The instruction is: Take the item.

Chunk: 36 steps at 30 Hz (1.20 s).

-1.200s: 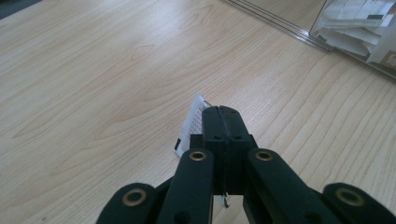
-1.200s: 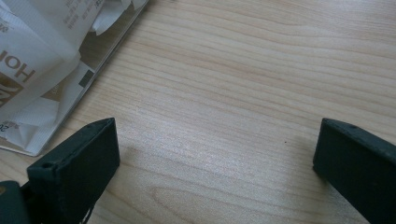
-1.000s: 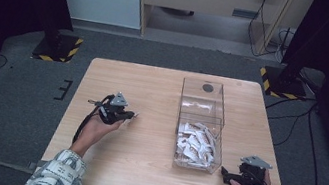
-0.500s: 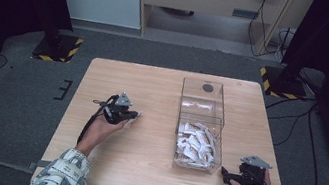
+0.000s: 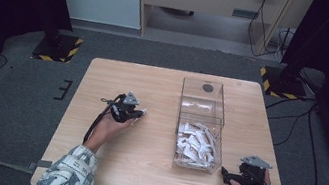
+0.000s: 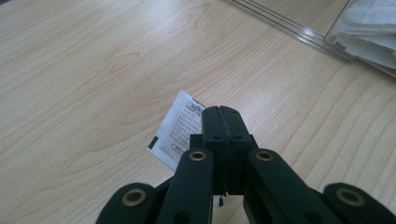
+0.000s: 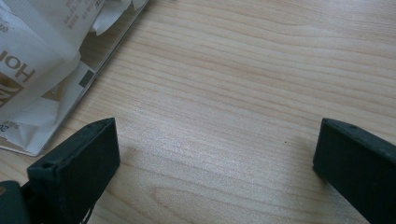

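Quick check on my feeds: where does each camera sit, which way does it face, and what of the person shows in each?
High view: above the person's side, facing forward and down on the table; both forearms, left gripper, right gripper.
Left gripper view: rides the left gripper, looking down at a packet in its shut jaws.
Right gripper view: rides the right gripper, jaws open over bare wood.
Shared: the clear box of packets.

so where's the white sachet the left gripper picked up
The white sachet is clamped in the shut jaws of the left gripper, just above the table, left of the clear box of sachets.
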Motion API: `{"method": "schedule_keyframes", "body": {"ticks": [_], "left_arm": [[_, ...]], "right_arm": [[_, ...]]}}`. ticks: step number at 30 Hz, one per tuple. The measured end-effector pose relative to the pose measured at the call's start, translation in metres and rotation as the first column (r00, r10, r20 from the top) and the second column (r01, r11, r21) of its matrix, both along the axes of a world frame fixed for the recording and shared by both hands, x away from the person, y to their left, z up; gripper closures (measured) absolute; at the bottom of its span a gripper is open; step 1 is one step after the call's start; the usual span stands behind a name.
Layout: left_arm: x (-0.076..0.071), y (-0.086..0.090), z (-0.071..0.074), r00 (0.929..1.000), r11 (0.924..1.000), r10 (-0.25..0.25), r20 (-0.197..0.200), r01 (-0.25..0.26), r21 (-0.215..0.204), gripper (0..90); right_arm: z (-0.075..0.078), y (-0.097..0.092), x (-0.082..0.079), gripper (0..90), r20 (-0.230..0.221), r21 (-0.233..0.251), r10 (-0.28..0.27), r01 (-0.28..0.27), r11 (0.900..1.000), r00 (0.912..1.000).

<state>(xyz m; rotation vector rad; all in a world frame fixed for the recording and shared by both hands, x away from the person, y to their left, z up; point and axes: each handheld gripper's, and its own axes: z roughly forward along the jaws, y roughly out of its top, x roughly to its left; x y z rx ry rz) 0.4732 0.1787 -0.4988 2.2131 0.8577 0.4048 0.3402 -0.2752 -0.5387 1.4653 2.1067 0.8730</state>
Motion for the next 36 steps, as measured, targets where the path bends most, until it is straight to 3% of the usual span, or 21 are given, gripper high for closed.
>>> {"method": "schedule_keyframes", "body": {"ticks": [10,20,31,36], "left_arm": [[0.002,-0.008,-0.010,0.9999,0.9994,0.009,-0.006,-0.008,0.034,89.2],[0.004,-0.013,-0.013,0.9998,0.9994,0.020,-0.006,-0.020,0.030,87.0],[0.008,-0.025,-0.017,0.9996,0.9985,0.028,0.008,-0.028,0.047,74.8],[0.007,-0.028,-0.015,0.9987,0.9979,0.042,0.029,-0.044,0.047,62.4]], "right_arm": [[0.000,0.000,0.000,0.8,-0.001,0.001,0.000,0.000,1.0000,1.0000],[0.000,0.000,0.000,0.8,0.000,0.002,0.002,-0.002,1.0000,1.0000],[0.000,-0.001,-0.001,0.8,0.000,0.001,0.013,-0.013,0.9999,0.9999],[0.000,-0.002,-0.002,0.8,0.002,-0.001,0.010,-0.010,1.0000,1.0000]]}}
